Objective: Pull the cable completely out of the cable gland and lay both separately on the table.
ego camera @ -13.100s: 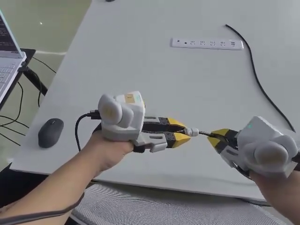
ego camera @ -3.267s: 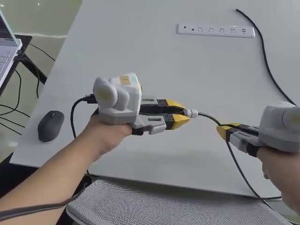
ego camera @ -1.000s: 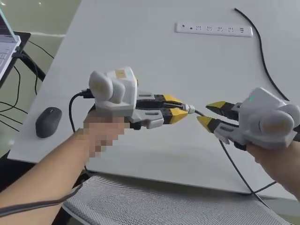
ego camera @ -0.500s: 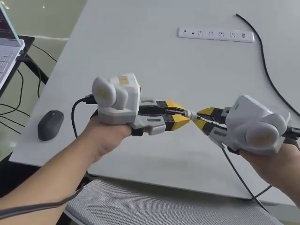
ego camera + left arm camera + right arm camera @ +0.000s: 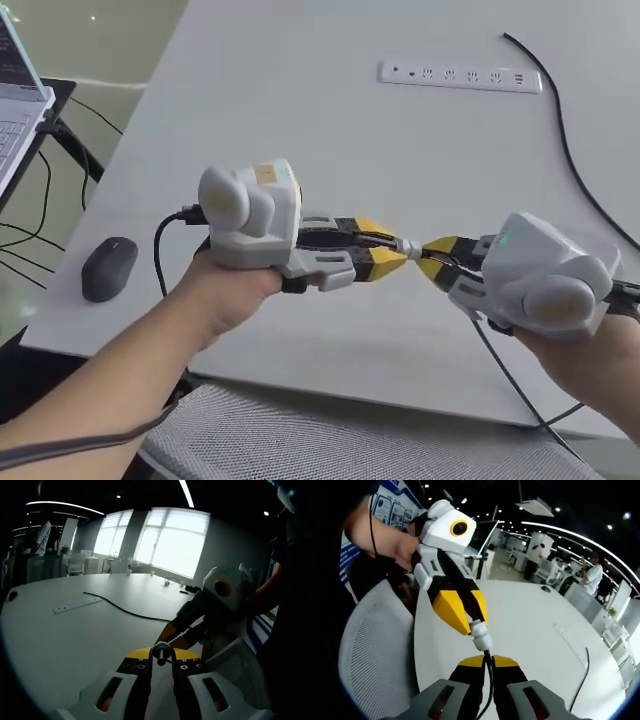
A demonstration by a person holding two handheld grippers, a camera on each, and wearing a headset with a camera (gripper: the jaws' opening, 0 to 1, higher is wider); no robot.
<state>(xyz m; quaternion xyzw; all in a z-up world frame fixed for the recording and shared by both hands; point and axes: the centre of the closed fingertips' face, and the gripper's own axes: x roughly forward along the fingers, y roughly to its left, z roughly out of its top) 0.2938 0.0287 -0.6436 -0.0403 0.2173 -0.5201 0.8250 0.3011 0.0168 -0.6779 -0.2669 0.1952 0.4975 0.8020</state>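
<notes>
1. Since a second ago the right gripper [image 5: 428,258] has come in from open and apart. Its jaws are now pinched on the cable [image 5: 497,352], just beside the gland [image 5: 408,246].
2. Opposite it, the left gripper [image 5: 398,252] has its jaws closed on the white gland, nose to nose with the right one.
3. Both tools are held up off the table [image 5: 300,120], near its front edge.
4. From the gland the cable runs through the right jaws and hangs down past the table edge, so it is not yet out.
5. Gripping so close to the gland looks like a fresh hold for another pull, one hand anchoring and the other drawing.
6. Pale and plain, the table carries a power strip [image 5: 460,76] and a black cord [image 5: 565,140] at the far side, well apart from the work. A mouse [image 5: 109,268] sits near the left edge.
7. Around it is an open office with big windows [image 5: 170,540].
</notes>
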